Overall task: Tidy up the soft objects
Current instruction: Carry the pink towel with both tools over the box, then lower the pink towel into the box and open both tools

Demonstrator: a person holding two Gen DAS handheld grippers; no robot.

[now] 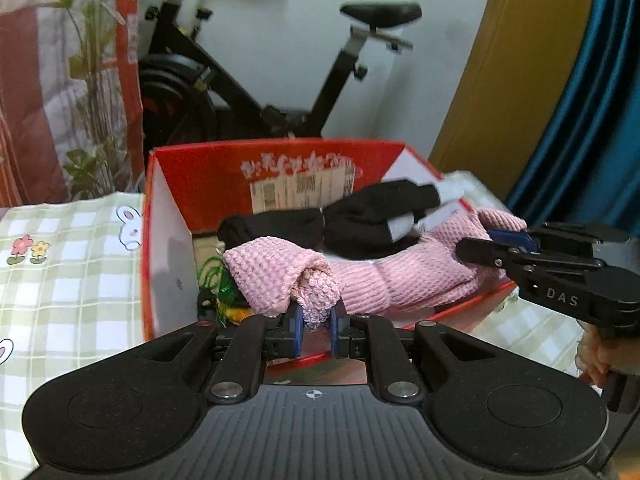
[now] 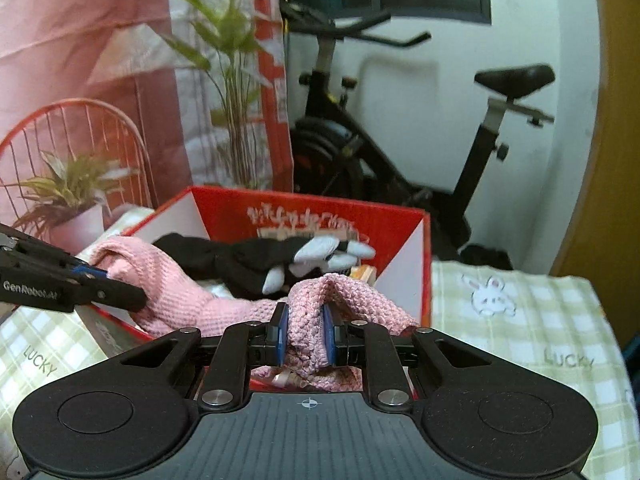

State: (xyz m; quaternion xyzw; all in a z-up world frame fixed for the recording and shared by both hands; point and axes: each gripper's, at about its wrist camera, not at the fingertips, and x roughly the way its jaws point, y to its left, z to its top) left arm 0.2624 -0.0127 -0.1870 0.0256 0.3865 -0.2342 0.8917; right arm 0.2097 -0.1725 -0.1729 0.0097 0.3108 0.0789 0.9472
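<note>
A pink knitted cloth point(image 1: 360, 276) stretches across the open red box point(image 1: 280, 160). My left gripper point(image 1: 317, 324) is shut on its left end; my right gripper point(image 1: 496, 246) pinches its right end. In the right wrist view my right gripper point(image 2: 305, 336) is shut on a fold of the pink cloth point(image 2: 192, 300), and the left gripper point(image 2: 116, 284) grips the far end. Black gloves with white fingertips point(image 1: 360, 220) lie on the cloth; they also show in the right wrist view point(image 2: 272, 260) above the red box point(image 2: 320, 208).
The box sits on a green checked tablecloth point(image 1: 60, 280) with bunny prints. An exercise bike point(image 1: 248, 80) stands behind it against the wall. Potted plants point(image 2: 68, 196) and a pink curtain are at the left. Green and yellow items point(image 1: 216, 288) lie inside the box.
</note>
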